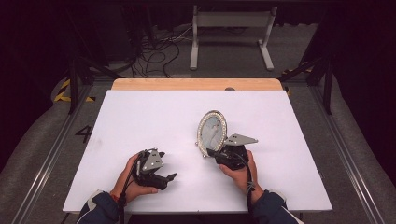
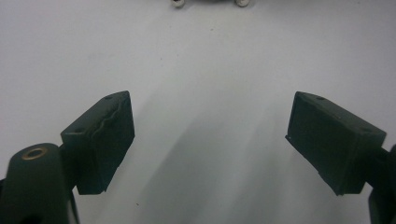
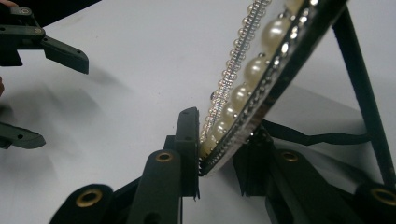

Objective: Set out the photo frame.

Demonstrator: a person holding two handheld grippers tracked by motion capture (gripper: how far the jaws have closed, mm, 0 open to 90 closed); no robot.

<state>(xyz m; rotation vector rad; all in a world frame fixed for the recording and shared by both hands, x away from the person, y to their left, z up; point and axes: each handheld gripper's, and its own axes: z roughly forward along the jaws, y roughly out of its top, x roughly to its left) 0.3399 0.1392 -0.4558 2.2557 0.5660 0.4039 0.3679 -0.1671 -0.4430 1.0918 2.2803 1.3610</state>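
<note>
An oval picture frame (image 1: 211,132) with a rim of pearls and small stones stands upright, tilted back, right of the middle of the white table (image 1: 140,112). My right gripper (image 1: 212,151) is shut on its lower rim. In the right gripper view the two pads (image 3: 189,135) pinch the frame's bottom edge (image 3: 261,70), and the frame's black back stand (image 3: 359,79) leans down to the table. My left gripper (image 1: 170,179) rests near the front edge to the left, with its jaws wide open (image 2: 210,140) and nothing between them. It also appears at the left of the right gripper view (image 3: 46,88).
The white sheet covers a wooden tabletop whose bare strip (image 1: 196,84) shows at the far edge. Beyond the table, a white metal stand (image 1: 231,32) and loose cables (image 1: 154,51) lie on the grey floor. Metal rails (image 1: 56,144) run along both sides.
</note>
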